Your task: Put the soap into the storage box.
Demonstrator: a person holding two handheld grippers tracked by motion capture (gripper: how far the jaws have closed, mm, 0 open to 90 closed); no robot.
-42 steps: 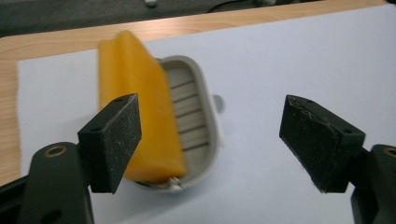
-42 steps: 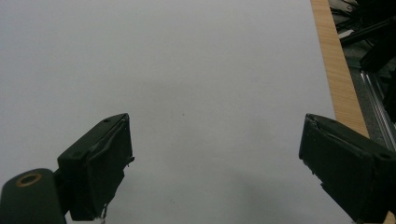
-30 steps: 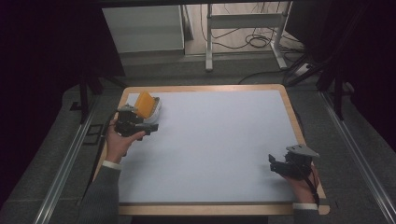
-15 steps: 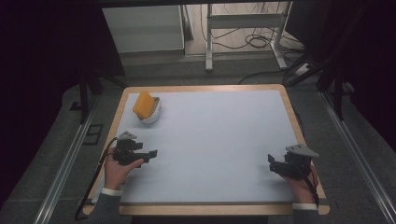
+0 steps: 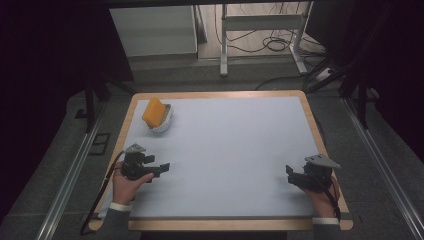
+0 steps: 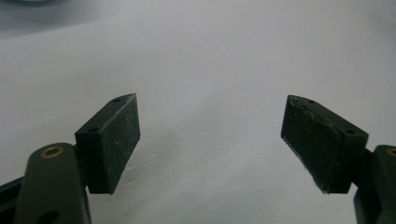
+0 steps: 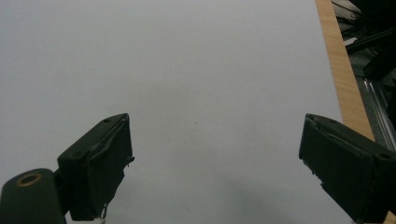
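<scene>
The sponge [image 5: 153, 112] sits in the bowl [image 5: 163, 121], so the job looks finished; both tongs, left [image 5: 163, 167] and right [image 5: 289, 174], rest spread and empty well short of it.

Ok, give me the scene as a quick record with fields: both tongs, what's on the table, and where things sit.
left tongs: open, nothing between the jaws, held low over the near left part of the mat
right tongs: open, nothing between the jaws, at the near right of the mat
bowl: white, far left corner of the mat, apart from both tongs
sponge: orange-yellow block, propped tilted in the bowl
mat: pale grey, covers most of the wooden table
contact: neither tongs touches the bowl or sponge
</scene>
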